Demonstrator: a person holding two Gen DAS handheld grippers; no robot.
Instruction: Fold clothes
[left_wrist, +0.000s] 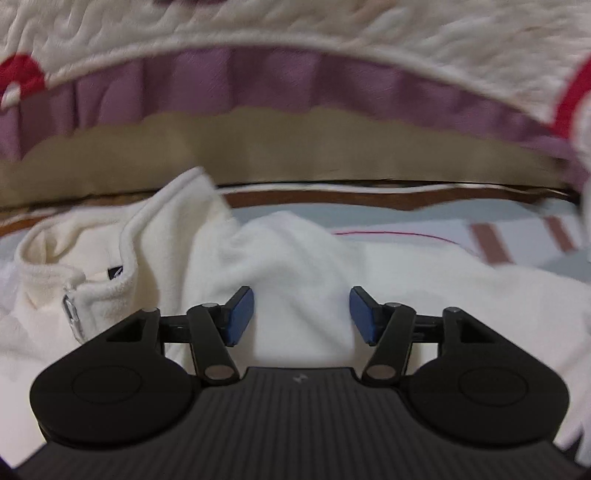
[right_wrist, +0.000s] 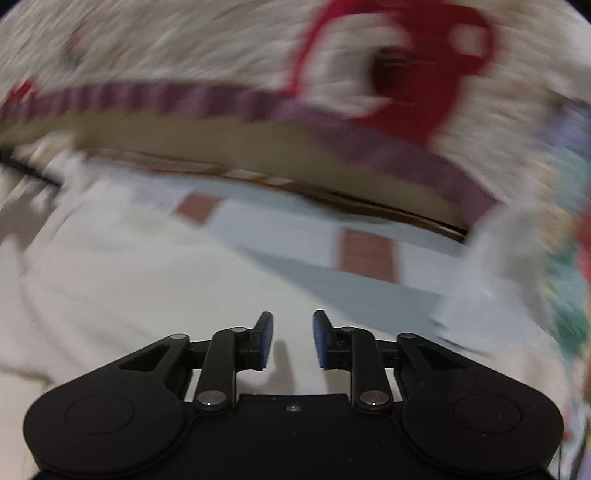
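Two hand-held grippers hang over a cream fleece garment (left_wrist: 295, 258) spread on a bed whose sheet (left_wrist: 424, 221) is pale blue with brown bars. Left wrist view: the left gripper (left_wrist: 301, 314) points down at the fleece, its blue pads (left_wrist: 239, 314) standing well apart with a raised fold of the cloth showing in the gap between them; neither pad presses on the fabric, and whether they brush it cannot be told. The garment's stand-up collar (left_wrist: 74, 254) lies toward the left side of this view, with a small dark label (left_wrist: 116, 272) inside it and a metal zip end (left_wrist: 70, 314) at its front edge; the body of the garment runs rightward across the sheet. Right wrist view, heavily blurred: the right gripper (right_wrist: 293, 338) also points down over the same cream fleece (right_wrist: 129, 288), its blue pads (right_wrist: 264, 339) set a narrower way apart, with nothing clamped between them and only flat cloth seen beyond. At the far edge of the bed in both views run a tan band (left_wrist: 295, 147), a purple pleated frill (left_wrist: 258, 81) and above it a white plush blanket (left_wrist: 295, 26) bearing red motifs (right_wrist: 424, 74). Pale and green patterned fabric (right_wrist: 569, 295) shows at the right margin of the right wrist view, too blurred to identify.
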